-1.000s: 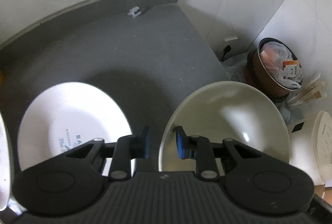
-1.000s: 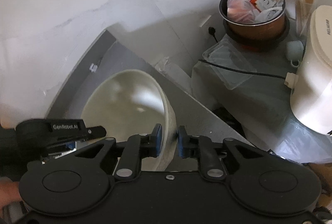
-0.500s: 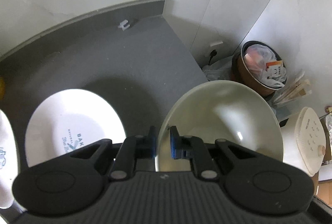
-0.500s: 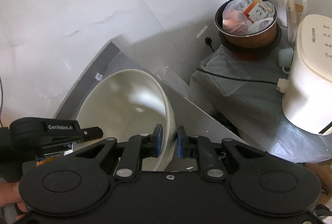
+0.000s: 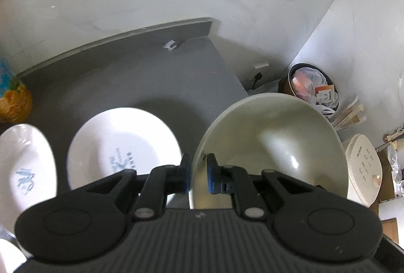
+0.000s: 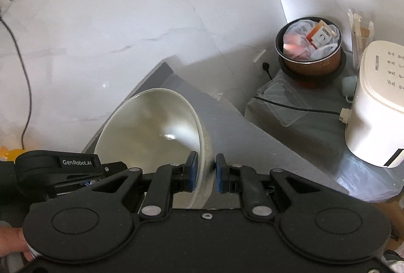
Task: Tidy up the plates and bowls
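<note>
You hold one cream bowl [image 5: 277,144] between both grippers, raised above the right end of the grey tabletop [image 5: 131,81]. Your left gripper [image 5: 198,177] has its blue-padded fingers [image 5: 186,175] closed on the bowl's left rim, one finger outside the wall and one inside. Your right gripper [image 6: 204,173] has its fingers [image 6: 192,172] closed on the opposite rim of the bowl [image 6: 151,131] in the same way, one pad inside and one on the speckled outer wall. The bowl looks empty, with a bright glint on its inner surface.

On the tabletop, to the left of the bowl, a white plate [image 5: 121,144] with blue printed lettering lies flat. A second white dish [image 5: 25,169] with a blue mark sits further left of that plate, partly cut off by the picture edge.

Beyond the bowl's right side, below the tabletop level, stand a brown bin [image 6: 310,55] lined with a plastic bag and filled with rubbish, and a white appliance [image 6: 378,103] with a cord.
</note>
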Motion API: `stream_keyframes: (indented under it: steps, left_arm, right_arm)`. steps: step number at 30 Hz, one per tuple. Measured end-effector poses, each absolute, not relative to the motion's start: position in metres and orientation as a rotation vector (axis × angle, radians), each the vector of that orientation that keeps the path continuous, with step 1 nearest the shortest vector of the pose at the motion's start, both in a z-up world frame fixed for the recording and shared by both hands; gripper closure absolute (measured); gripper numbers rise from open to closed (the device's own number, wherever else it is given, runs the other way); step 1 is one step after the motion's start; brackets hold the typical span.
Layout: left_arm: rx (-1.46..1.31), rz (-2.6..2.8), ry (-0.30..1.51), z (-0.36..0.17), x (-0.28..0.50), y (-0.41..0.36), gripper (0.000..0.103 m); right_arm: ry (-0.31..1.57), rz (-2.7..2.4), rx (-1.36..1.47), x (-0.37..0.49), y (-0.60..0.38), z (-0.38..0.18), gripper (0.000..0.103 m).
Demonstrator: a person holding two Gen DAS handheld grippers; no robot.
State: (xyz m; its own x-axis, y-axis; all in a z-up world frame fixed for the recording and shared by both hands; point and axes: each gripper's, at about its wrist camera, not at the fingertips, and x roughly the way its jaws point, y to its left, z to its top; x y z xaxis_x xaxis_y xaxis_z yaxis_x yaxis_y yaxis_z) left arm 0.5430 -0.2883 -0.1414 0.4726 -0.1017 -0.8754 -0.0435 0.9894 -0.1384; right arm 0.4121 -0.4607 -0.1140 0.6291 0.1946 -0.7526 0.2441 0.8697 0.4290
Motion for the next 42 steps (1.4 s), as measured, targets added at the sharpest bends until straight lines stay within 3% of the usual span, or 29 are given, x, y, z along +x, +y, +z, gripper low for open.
stream_keyframes:
  steps: [21, 42]
  left_arm:
    - [-0.224, -0.044, 1.079, -0.108, 0.460, -0.220, 0.091]
    - [-0.244, -0.032, 1.152, -0.139, 0.414, -0.190, 0.091]
  right_arm:
    - [0.878, 0.016, 0.460, 0.347, -0.396, -0.074, 0.088]
    - [0.934, -0.005, 0.437, 0.317, -0.362, -0.087, 0.088]
